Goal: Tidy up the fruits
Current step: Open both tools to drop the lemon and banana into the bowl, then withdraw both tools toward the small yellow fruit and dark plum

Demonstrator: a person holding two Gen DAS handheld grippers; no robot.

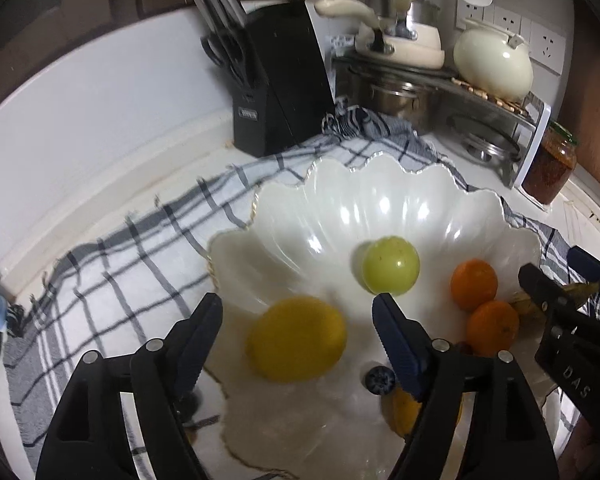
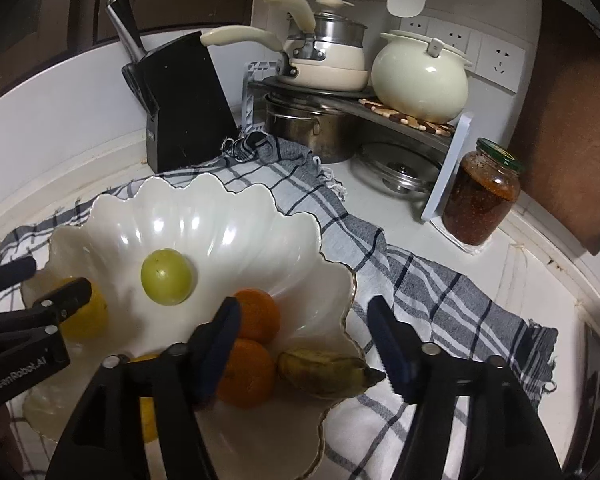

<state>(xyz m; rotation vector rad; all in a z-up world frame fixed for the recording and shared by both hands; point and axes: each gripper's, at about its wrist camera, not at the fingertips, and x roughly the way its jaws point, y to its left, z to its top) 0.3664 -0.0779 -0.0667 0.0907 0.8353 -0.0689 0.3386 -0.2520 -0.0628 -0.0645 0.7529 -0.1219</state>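
Glossy scalloped bowl (image 1: 380,200), smooth round fruits, L gripper (image 1: 298,316) & R gripper (image 2: 304,322) jaws released

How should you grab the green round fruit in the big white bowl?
Grip the green fruit across its widest middle, coming from above. It sits alone on the scalloped bowl, which slopes up behind it, so a sideways reach would likely bump the wall. It is round and smooth, so it might slip if pinched off-centre.
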